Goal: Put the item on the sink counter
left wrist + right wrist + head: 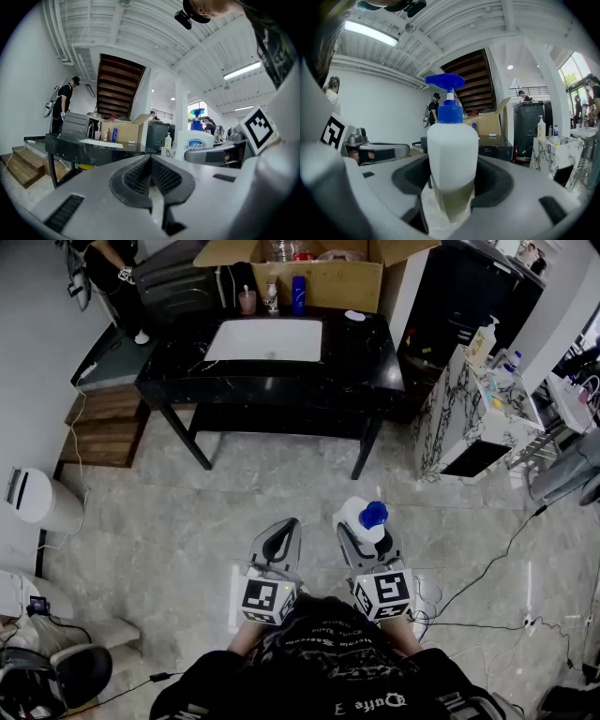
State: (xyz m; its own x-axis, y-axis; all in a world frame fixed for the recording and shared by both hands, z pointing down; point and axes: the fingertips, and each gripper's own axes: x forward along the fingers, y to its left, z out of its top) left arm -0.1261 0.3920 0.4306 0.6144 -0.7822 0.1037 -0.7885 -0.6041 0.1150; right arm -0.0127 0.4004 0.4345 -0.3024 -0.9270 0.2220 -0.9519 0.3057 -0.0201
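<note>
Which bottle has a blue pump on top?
The white soap bottle held in the right gripper; the small bottle on the sink counter is blue all over.

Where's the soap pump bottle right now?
Head view, lower centre-right: the soap pump bottle stands clamped in the right tongs, beside the shut left tongs, far short of the black sink counter.

You are looking at a black bench (356,362) that is carrying a white basin (264,339), a pink cup (247,302) and a blue bottle (298,294).

Open cardboard box (323,282), marble-patterned cabinet (450,432), wooden steps (101,427), white bin (42,502), black floor cable (487,565)
</note>
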